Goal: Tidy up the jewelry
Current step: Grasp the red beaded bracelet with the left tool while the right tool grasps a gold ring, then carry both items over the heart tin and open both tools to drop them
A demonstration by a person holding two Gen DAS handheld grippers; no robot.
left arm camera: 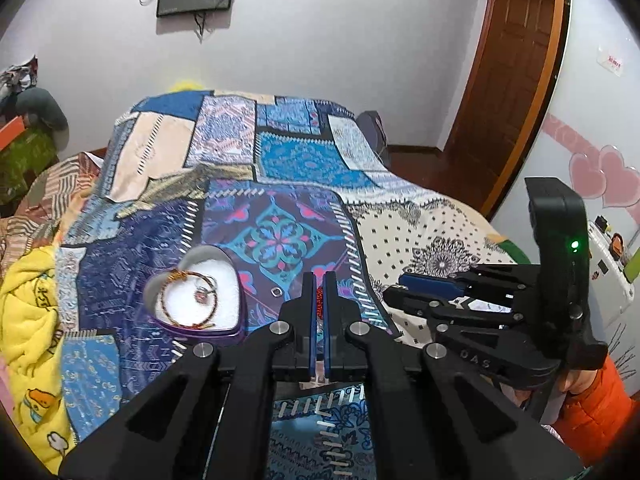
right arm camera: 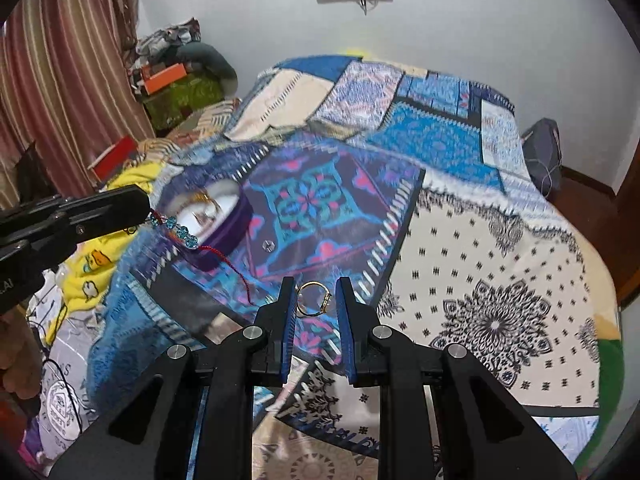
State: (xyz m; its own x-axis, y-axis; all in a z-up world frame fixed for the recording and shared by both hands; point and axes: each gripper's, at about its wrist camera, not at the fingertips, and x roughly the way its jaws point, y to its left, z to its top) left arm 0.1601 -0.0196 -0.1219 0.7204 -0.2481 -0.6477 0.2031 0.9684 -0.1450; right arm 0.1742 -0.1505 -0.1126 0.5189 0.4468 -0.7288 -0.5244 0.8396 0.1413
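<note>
A heart-shaped purple box (left arm camera: 234, 330) with a white lining lies on the patchwork bedspread and holds a gold-and-red bangle (left arm camera: 188, 300) and a ring (left arm camera: 202, 293). My left gripper (left arm camera: 319, 280) is shut on a red cord bracelet (left arm camera: 319, 300) with blue beads (right arm camera: 182, 233), held just right of the box. The box also shows in the right wrist view (right arm camera: 236, 232). My right gripper (right arm camera: 315, 286) is shut on a gold ring (right arm camera: 314, 299) and holds it above the bedspread. A small silver ring (left arm camera: 276, 291) lies on the spread beside the box.
The bedspread (left arm camera: 280, 184) covers the whole bed. A yellow cartoon blanket (left arm camera: 28, 320) lies at the left. Striped curtains (right arm camera: 60, 80) and piled boxes (right arm camera: 168, 80) stand at the far left. A wooden door (left arm camera: 508, 60) is at the right.
</note>
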